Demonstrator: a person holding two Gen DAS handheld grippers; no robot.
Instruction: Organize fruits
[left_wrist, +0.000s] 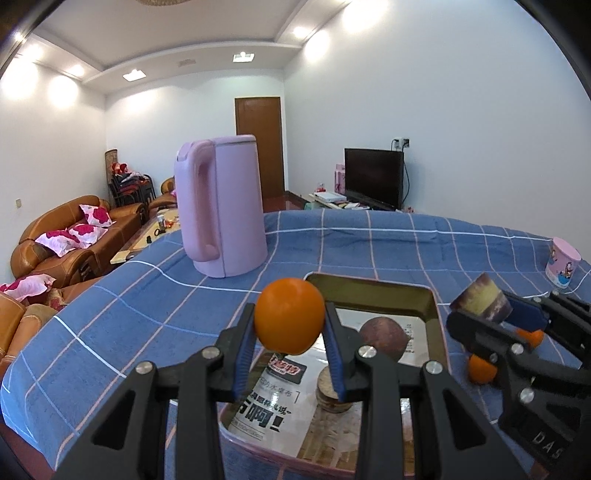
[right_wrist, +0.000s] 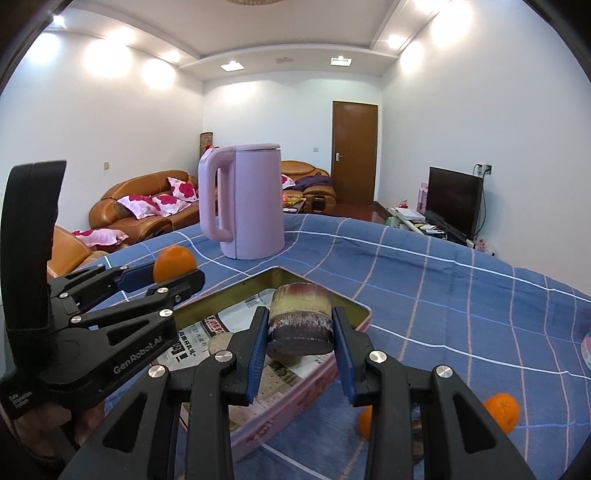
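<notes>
Left wrist view: my left gripper (left_wrist: 290, 341) is clamped on an orange (left_wrist: 290, 315) above the tin tray (left_wrist: 432, 306) (counter under blue checked cloth).

Right wrist view: my right gripper (right_wrist: 300, 341) clamps a sugarcane piece (right_wrist: 300, 317) above that tray.

Both views are bright and evenly lit by ceiling lights (left_wrist: 133, 75) that throw blown-out glare patches on the white walls. Shadows are soft. Fisheye bending curves the walls and the surface's edges, with black vignetting in the corners. Focus stays reasonably sharp.
</notes>
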